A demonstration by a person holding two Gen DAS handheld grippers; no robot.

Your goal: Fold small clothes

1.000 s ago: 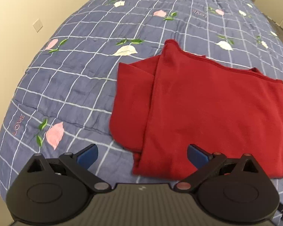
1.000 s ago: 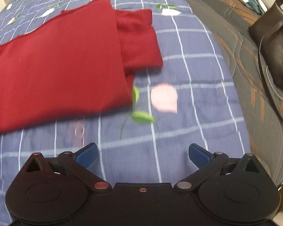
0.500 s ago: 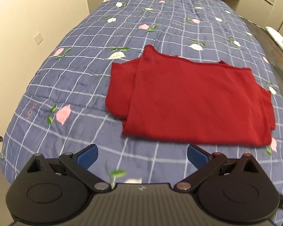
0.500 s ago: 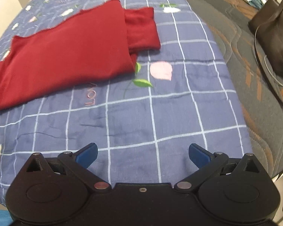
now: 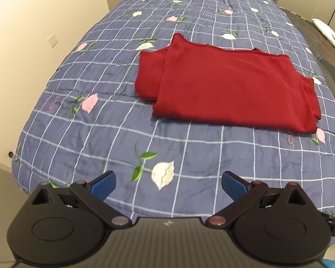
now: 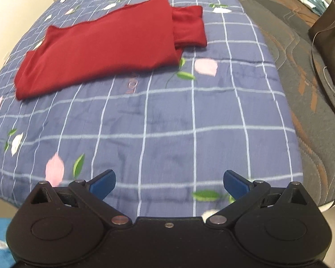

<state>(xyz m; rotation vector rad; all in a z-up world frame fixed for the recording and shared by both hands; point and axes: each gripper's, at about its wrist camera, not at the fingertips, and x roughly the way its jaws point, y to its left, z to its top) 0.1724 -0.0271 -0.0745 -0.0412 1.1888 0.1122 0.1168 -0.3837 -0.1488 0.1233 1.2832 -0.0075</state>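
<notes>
Red garment [image 5: 232,84], folded flat (sleeves tucked under), on quilt [image 5: 122,134]

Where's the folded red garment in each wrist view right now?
Left wrist: red garment lies right of centre, upper half, on the quilt.
Right wrist: red garment lies upper left, slanting.
Shared landmark: pink petal on the quilt by the garment's near right corner.

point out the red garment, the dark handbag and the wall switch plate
red garment [image 5: 230,84], left wrist view, middle of the folded top layer
dark handbag [image 6: 330,42], right wrist view, on its body below the strap
wall switch plate [image 5: 53,40], left wrist view, centre of the plate
</notes>
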